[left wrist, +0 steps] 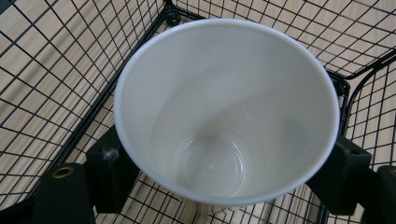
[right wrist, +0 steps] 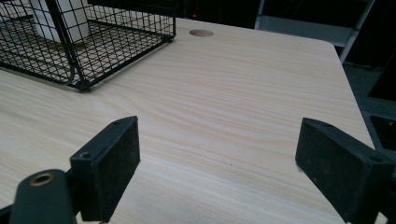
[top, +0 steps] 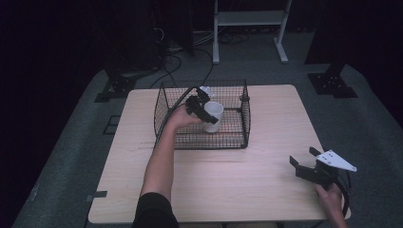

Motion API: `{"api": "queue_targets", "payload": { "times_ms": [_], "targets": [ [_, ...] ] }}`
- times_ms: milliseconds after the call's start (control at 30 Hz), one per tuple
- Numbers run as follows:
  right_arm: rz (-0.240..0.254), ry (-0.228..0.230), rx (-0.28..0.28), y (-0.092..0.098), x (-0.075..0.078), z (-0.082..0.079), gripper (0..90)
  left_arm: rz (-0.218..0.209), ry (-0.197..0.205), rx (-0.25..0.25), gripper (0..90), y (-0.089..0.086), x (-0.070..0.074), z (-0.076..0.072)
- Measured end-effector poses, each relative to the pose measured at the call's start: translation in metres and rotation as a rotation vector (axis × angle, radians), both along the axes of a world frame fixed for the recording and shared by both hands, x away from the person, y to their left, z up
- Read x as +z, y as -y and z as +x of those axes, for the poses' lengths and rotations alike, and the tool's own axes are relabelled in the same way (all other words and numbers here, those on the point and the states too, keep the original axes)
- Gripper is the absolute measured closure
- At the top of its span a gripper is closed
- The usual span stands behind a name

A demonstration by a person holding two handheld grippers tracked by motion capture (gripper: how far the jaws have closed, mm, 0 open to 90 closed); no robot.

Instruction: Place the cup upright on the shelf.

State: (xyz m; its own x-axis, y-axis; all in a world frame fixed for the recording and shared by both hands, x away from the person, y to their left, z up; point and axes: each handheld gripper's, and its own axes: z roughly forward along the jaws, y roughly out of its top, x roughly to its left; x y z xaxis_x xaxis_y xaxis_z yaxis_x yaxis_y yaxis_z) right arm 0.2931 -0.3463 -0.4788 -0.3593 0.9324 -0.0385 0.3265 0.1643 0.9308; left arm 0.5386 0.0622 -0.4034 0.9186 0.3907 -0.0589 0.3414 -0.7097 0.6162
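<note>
We see the left tool (top: 205, 110) grasping a white cup (top: 213, 115) inside the wire basket (top: 199, 141); the right tool (top: 304, 160) is released above the desk (top: 228, 180).

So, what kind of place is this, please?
Probably a lab or recording studio rather than a home: dark curtains surround one wooden table, cables trail over grey carpet, and stand bases and a metal frame sit behind it.
</note>
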Motion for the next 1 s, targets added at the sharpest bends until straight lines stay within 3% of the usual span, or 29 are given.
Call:
{"api": "queue_targets", "payload": {
  "times_ms": [433, 633, 1000],
  "targets": [
    [-0.003, -0.002, 0.001, -0.001, 0.000, 0.000, 13.0, 0.017, 0.002, -0.003, 18.8, -0.003, 0.000, -0.001],
    [-0.002, -0.001, 0.001, 0.000, 0.000, 0.000, 13.0, 0.005, 0.003, -0.004, 15.2, -0.002, 0.002, -0.003],
    [-0.004, -0.003, 0.000, -0.001, 0.000, 0.000, 13.0, -0.033, 0.032, 0.037, 10.0, -0.014, 0.006, -0.008]
  ]
}}
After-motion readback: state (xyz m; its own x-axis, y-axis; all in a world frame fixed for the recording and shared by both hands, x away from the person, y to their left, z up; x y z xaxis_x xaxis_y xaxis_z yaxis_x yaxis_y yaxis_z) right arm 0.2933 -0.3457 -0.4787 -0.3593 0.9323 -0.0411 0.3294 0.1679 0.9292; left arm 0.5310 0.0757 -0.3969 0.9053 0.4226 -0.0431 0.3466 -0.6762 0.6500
